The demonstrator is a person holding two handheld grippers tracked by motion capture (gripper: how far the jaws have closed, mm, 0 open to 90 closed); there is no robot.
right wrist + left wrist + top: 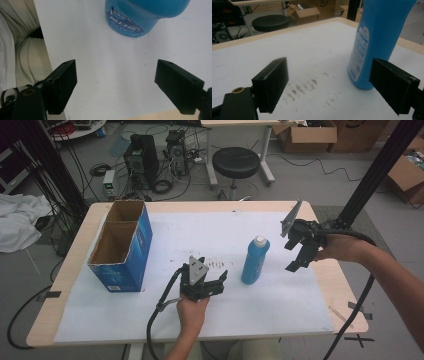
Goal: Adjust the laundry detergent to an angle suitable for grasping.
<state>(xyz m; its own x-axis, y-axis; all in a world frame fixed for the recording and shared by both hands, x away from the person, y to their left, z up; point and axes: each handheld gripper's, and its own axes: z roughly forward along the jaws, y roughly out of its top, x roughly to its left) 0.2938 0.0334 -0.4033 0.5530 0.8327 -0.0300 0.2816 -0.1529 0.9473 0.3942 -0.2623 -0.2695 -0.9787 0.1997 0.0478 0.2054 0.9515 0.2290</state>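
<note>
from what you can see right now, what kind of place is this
Most likely a lab or workshop set up for recording. Desktop computer towers sit on the floor amid loose cables, cardboard boxes are stacked at the back, and a black stool stands behind the worktable.

left gripper point(216, 279) open, right gripper point(296, 262) open

A blue bottle point(255, 260) stands upright between the left tool point(215, 281) and right tool point(299, 255).
</note>
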